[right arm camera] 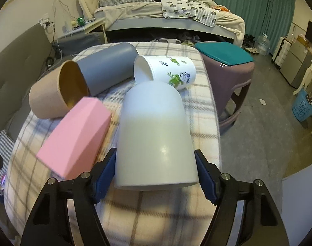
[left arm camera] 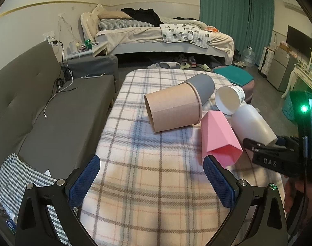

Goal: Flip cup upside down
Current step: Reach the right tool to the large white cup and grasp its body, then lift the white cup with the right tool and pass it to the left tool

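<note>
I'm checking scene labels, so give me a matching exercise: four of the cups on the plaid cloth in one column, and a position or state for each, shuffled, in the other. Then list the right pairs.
Column 1
1. plain white cup
2. pink cup
3. grey cup
4. frog-print cup

Column 2
A. its end tucked into the mouth of the tan cup
B. between the jaws of the right gripper
C. faceted, on its side just left of the plain white cup
D. on its side beyond the plain white cup, nearest the purple stool

Pairs: 1-B, 2-C, 3-A, 4-D
</note>
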